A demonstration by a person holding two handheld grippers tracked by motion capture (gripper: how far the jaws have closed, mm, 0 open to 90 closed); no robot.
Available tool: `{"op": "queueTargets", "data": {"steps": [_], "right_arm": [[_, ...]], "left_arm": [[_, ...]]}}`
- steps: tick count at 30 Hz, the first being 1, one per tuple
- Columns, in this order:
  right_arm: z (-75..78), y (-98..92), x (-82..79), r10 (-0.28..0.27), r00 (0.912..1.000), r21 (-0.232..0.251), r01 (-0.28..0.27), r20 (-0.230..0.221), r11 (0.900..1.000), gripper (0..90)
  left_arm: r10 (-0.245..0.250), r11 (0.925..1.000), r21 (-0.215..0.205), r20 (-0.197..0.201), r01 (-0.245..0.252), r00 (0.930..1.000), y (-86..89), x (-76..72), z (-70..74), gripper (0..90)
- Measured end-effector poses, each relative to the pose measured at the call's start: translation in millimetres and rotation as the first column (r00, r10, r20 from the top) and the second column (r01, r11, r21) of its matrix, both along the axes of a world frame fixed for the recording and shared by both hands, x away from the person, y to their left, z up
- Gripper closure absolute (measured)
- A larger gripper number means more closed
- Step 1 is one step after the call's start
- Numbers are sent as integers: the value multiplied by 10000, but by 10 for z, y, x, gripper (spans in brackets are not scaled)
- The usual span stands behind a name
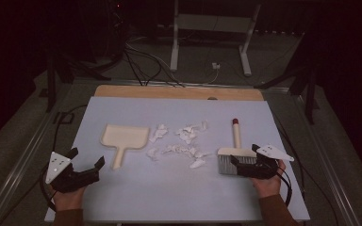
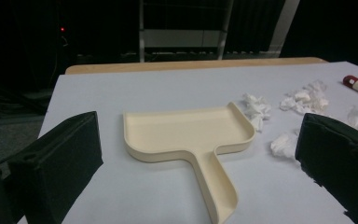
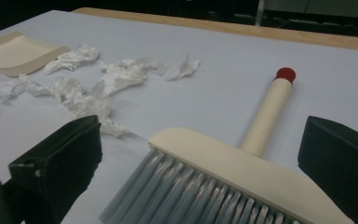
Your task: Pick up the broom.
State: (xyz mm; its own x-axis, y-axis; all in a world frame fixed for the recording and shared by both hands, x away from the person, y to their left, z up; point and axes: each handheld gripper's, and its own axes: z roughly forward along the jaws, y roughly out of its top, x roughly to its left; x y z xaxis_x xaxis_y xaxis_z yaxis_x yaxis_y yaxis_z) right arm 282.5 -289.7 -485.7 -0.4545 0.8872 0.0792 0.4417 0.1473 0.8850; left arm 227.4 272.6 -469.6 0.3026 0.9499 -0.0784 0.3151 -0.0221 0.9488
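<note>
The high view looks forward and down over the whole worktop (image 1: 122, 197) from the person's side. The left gripper view sits low and close behind the dustpan (image 2: 186, 135); the right gripper view hovers just behind the brush (image 3: 242, 172). All three share the paper scraps (image 1: 184, 141).

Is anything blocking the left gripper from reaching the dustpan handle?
Nothing visible does. The left gripper is open, and bare table lies between its fingers and the dustpan, whose handle points toward it. The paper scraps lie off to the right side of the pan.
</note>
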Motion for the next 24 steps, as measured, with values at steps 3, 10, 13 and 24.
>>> {"op": "queueTargets", "data": {"steps": [3,10,13,24], "right_arm": [[-9,19,-2,-50,10000,-167,49,-54,9998,0],[20,25,44,-400,9990,-277,395,-176,9988,0],[47,11,58,-435,9990,-115,434,-120,9990,0],[320,1,270,-835,9953,-58,834,-487,9965,0]], "left_arm": [[192,9998,-57,12,-192,9998,15,-9,4,12],[268,9996,126,-152,-266,9995,10,4,-26,12],[305,9995,100,-189,-303,9994,18,10,-34,12],[343,9993,178,-293,-338,9990,17,14,-67,12]]}}
